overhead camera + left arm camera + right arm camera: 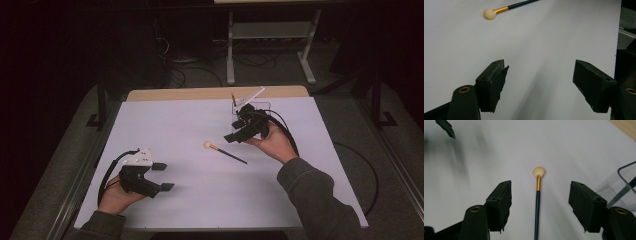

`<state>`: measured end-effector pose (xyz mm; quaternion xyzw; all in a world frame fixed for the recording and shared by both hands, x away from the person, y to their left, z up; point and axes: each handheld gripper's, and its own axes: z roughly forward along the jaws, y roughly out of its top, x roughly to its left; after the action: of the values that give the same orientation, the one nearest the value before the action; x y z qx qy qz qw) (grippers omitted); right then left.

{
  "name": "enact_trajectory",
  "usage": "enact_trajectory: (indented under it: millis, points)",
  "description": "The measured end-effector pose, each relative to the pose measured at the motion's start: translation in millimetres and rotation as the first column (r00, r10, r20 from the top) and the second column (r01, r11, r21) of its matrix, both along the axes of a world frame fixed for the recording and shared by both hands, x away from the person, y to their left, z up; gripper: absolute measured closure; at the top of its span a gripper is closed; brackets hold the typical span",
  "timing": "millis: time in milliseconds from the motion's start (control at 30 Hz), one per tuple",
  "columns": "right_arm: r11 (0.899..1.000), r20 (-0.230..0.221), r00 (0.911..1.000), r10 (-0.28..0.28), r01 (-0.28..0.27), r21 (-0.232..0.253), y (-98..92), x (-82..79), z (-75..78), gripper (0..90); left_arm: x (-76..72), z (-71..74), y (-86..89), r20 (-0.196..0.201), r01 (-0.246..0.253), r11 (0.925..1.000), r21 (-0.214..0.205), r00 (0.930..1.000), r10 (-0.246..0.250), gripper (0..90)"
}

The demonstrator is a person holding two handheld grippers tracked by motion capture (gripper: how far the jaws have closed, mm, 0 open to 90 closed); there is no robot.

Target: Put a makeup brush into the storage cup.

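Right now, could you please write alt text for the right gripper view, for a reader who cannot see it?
A makeup brush with a cream tip, gold ferrule and dark handle lies on the white table, lined up between the open jaws of the right gripper, which touch nothing. A clear container stands at the right edge.

The clear holder [624, 185] is cut off at the right gripper view's edge, its contents unclear.
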<state>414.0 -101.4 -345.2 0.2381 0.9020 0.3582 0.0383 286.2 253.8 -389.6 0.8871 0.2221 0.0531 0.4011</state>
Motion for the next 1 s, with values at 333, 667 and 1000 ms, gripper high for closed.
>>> enact_trajectory:
  millis: [333,667,1000]
  points:
    - [1.0,-0.018,0.9998,0.005,-0.006,-0.018,10.7,7.0,-8.1,33.7,0.0,0.0,0.8,0.001,-0.005,1.0,-0.006,1.0,0.005,25.2]
    - [1.0,-0.032,0.9994,0.015,-0.016,-0.026,19.6,12.5,-18.8,34.4,-0.1,0.4,1.4,0.002,-0.006,0.9999,-0.009,1.0,0.006,25.2]
    - [0.999,-0.052,0.9984,0.022,-0.024,-0.034,25.9,16.6,-27.8,35.3,0.2,0.3,1.8,0.003,-0.004,1.0,-0.003,1.0,0.004,25.2]
